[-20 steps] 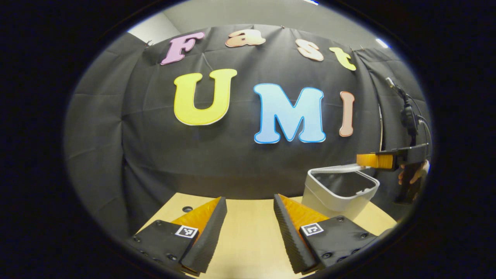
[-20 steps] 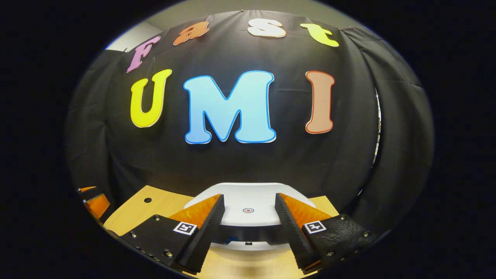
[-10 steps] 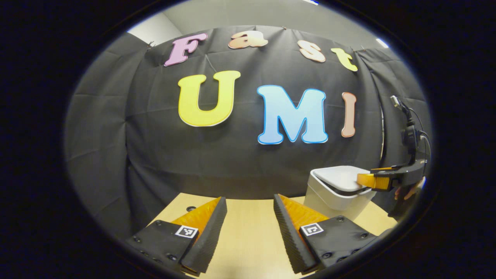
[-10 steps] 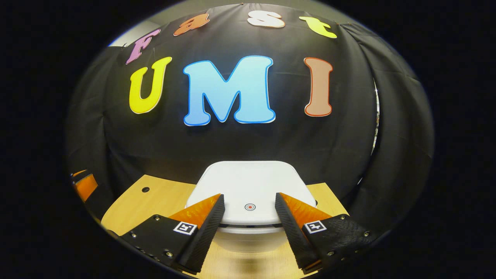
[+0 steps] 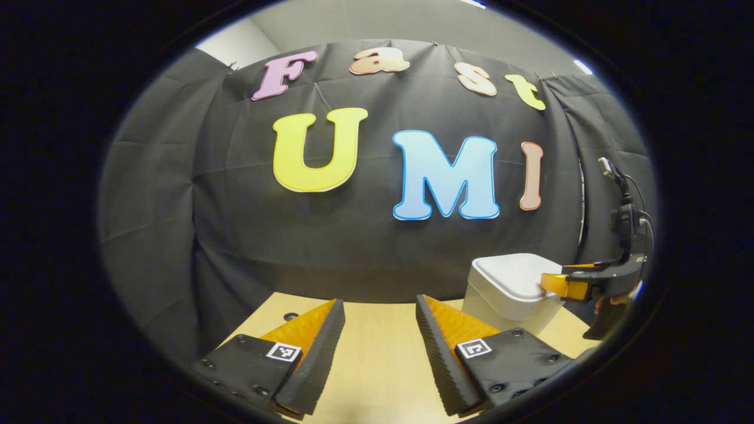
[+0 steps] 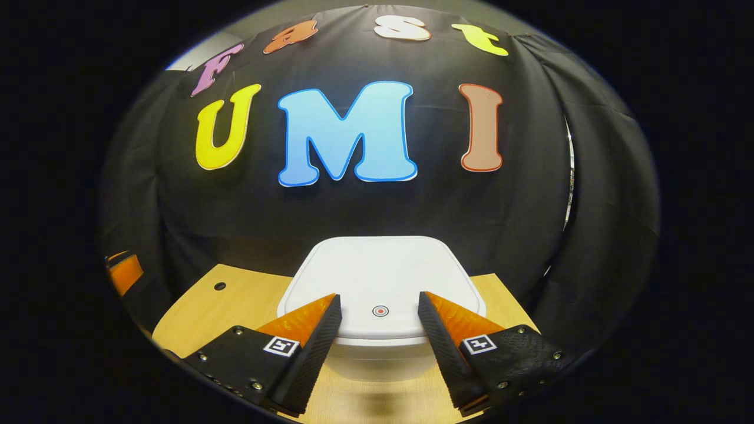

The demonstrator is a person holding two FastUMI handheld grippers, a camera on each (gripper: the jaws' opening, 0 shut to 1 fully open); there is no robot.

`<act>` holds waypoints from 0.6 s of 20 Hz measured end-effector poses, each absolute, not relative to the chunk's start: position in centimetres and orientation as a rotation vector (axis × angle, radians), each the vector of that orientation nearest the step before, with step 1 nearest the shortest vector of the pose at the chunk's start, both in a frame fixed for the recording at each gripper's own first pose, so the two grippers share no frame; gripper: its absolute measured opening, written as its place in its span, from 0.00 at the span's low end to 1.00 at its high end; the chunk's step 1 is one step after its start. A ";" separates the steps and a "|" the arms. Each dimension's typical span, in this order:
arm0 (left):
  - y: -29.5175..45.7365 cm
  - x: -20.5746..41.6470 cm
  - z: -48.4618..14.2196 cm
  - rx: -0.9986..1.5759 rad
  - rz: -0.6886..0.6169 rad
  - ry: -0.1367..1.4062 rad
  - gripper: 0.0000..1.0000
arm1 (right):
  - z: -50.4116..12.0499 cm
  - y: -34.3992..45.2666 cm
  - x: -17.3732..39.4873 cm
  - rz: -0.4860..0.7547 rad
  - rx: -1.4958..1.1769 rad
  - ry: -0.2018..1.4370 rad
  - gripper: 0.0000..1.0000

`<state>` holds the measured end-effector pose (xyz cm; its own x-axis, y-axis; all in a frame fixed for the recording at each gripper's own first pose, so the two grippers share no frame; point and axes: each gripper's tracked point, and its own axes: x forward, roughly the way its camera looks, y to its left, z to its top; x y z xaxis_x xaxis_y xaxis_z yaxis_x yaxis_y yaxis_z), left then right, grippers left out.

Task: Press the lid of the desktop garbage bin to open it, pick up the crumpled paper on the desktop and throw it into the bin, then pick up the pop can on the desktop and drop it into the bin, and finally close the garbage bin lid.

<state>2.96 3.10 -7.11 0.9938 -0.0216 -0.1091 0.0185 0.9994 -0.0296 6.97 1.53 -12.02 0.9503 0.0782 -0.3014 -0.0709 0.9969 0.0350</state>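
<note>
The white desktop bin (image 6: pixel 377 359) stands right in front of my right gripper (image 6: pixel 378 300), its lid (image 6: pixel 377 271) lying flat and shut. A small red-ringed button (image 6: pixel 380 310) sits near the lid's front edge, between my open fingers, whose tips reach over that edge. In the left gripper view the bin (image 5: pixel 500 294) is at the right, with the right gripper (image 5: pixel 556 284) resting at the lid's near edge and a hand (image 5: pixel 618 298) behind it. My left gripper (image 5: pixel 379 301) hovers open above the wooden table (image 5: pixel 377 365), holding nothing.
The light wooden table (image 6: pixel 235 300) has a small round hole (image 6: pixel 219 286) near its back left. Black cloth walls close the booth behind and to the sides. The left gripper (image 6: pixel 123 274) peeks in at the left of the right gripper view.
The bin lid swung down from open to fully shut as my right gripper lowered with it. My left gripper barely moved.
</note>
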 end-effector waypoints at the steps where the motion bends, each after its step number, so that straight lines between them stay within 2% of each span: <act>1: 3.1 3.1 -7.1 -0.029 -0.020 0.109 0.81 | -12.0 1.6 7.1 0.075 0.014 0.294 0.86; 6: 3.0 3.2 -7.3 -0.034 -0.022 0.112 0.84 | -12.2 1.6 7.0 0.056 0.004 0.220 0.86; 12: 2.8 3.2 -7.2 -0.031 -0.023 0.114 0.81 | -12.3 1.6 7.1 0.058 0.010 0.176 0.86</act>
<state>3.19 2.84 -7.20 0.9933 -0.0252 -0.1130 0.0216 0.9992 -0.0325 7.05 1.65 -12.34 0.9828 0.0586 -0.1752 -0.0569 0.9983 0.0149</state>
